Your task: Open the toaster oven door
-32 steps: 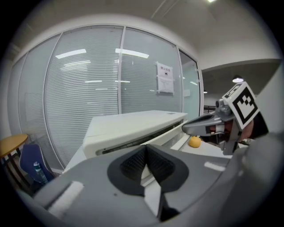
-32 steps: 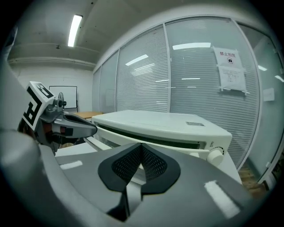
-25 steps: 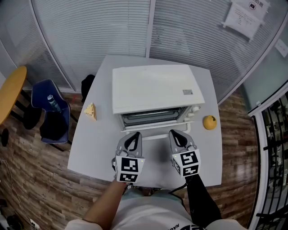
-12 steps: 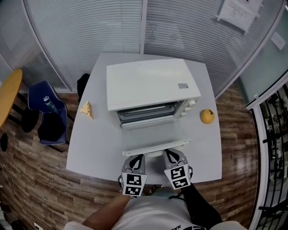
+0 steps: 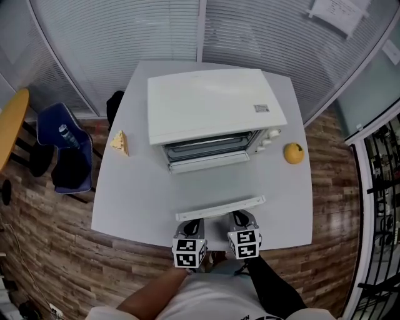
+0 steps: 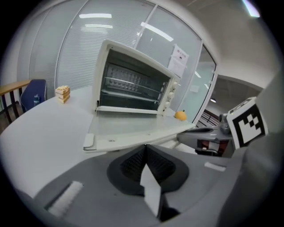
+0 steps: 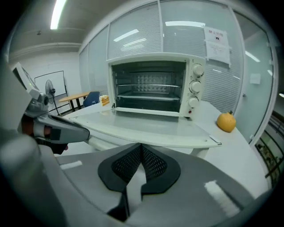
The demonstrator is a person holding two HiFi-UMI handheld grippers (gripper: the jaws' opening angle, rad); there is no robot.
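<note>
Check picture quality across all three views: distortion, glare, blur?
Head view: evenly lit and sharp, though the fisheye bows the blinds. Left gripper view: heavy barrel distortion, black vignette corners, left claw slightly soft in the foreground. Right gripper view: same vignette, ceiling lamp blown out, toaster oven crisp.

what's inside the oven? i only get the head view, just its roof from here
observer: A bare wire rack inside the toaster oven; nothing sits on it.
operator: are the grippers holding the door
observer: No. The left gripper and right gripper both have jaws together on nothing, with the door edge just ahead of them.
operator: door all the way down
observer: From the right gripper view it lies about level, folded out from the oven's front.
</note>
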